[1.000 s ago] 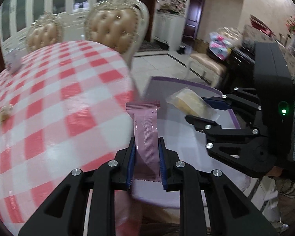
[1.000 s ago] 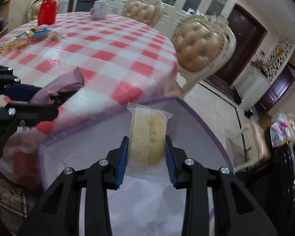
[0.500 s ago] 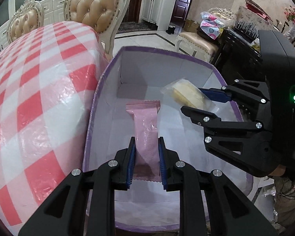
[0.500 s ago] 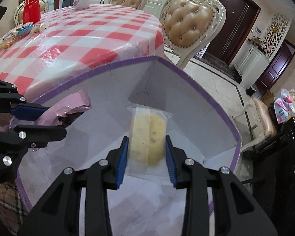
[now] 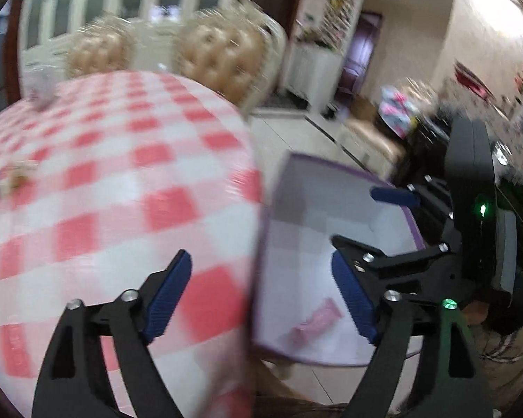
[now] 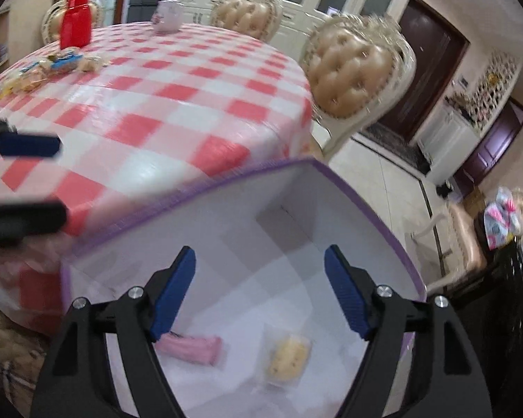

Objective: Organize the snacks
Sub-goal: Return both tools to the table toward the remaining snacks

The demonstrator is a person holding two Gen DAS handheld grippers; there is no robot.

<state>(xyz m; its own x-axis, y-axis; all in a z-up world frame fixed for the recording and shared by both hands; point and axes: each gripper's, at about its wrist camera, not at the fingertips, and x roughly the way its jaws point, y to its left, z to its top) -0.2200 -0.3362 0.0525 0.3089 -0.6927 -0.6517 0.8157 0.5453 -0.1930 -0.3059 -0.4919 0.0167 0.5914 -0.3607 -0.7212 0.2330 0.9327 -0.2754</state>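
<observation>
Both my grippers' fingers have just sprung apart, empty: pink packet (image 6: pixel 191 346) and cake (image 6: pixel 289 364) lie in the box (image 6: pixel 334 183), more snacks (image 6: pixel 48 68) wait on the worktop (image 6: pixel 164 80).

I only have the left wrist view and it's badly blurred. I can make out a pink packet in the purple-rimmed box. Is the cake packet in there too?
Observer: Yes. The right wrist view shows the cake packet lying on the floor of the box, beside the pink packet and apart from it.
Reviewer: Are there snacks left to sort on the table?
Observer: Yes. A cluster of wrapped snacks sits on the far side of the table, just in front of a red container.
</observation>
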